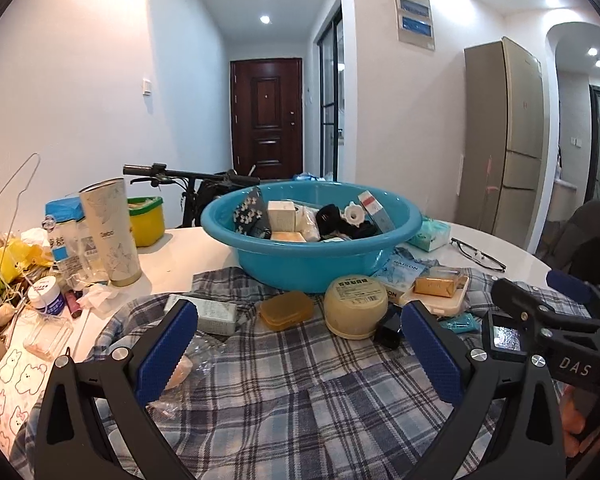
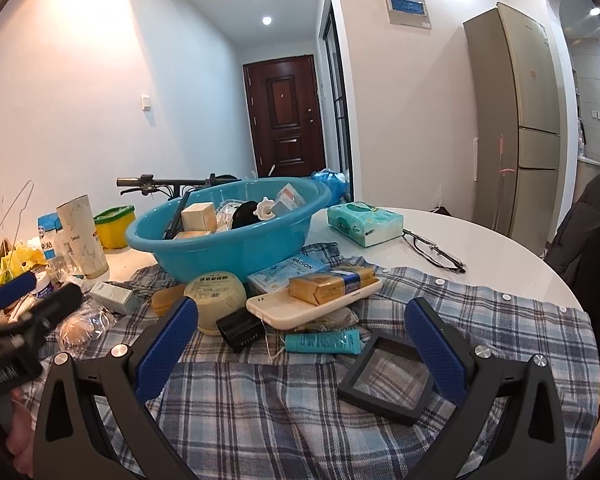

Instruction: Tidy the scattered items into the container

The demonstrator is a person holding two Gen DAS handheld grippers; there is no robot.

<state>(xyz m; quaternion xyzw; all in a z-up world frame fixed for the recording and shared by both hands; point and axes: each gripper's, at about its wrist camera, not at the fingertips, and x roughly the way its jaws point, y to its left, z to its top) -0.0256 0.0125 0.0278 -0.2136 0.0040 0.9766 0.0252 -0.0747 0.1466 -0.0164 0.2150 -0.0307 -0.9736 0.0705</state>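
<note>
Both grippers, left point(image 1: 298, 344) and right point(image 2: 302, 342), spread wide (holding nothing) above plaid cloth point(image 2: 284, 408); blue basin point(image 2: 236, 240) well beyond.

Both tongs point(image 1: 296, 344) point(image 2: 300, 344) have black frames, blue textured pads, silver screws.

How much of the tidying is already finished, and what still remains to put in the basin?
Partly done: the blue basin already holds boxes and other small things. Nothing is in hand: the left gripper and right gripper are both open and empty above the plaid shirt. Still outside: the round tub, the phone, the teal tube, the black frame and the orange case.
</note>
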